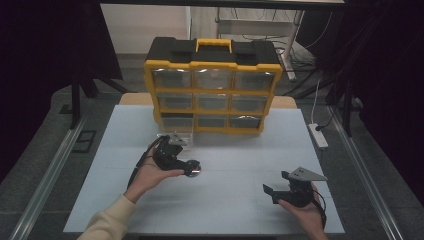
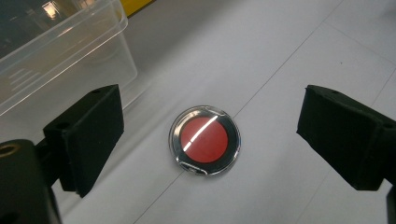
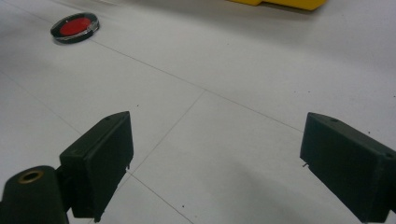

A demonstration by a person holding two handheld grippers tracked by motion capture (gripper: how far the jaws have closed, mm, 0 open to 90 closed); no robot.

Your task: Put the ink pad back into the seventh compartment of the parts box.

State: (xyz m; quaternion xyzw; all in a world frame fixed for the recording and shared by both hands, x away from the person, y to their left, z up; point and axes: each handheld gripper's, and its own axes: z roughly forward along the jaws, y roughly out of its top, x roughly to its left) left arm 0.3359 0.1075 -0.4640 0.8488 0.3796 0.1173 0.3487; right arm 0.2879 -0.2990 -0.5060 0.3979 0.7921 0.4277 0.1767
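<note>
A cream long sleeve (image 1: 107,222) is worn on the left arm. The left gripper (image 1: 181,162) is built in black, and a grey three-cornered plate (image 1: 176,139) is carried on top of it. A black cable is looped beside it. The right gripper (image 1: 280,187) is also black, topped by a grey three-cornered plate (image 1: 306,174). Blocky black jaws with small screw holes are seen in both gripper views, and a brass-ringed hole (image 3: 31,176) is set beside one jaw.

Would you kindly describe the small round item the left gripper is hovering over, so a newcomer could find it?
Start at the yellow-and-black drawer organiser at the back of the white table. In front of its lower-left corner sits a clear plastic drawer; just beside it lies the disc. It is the only round, red-centred, clear-rimmed thing there.
</note>
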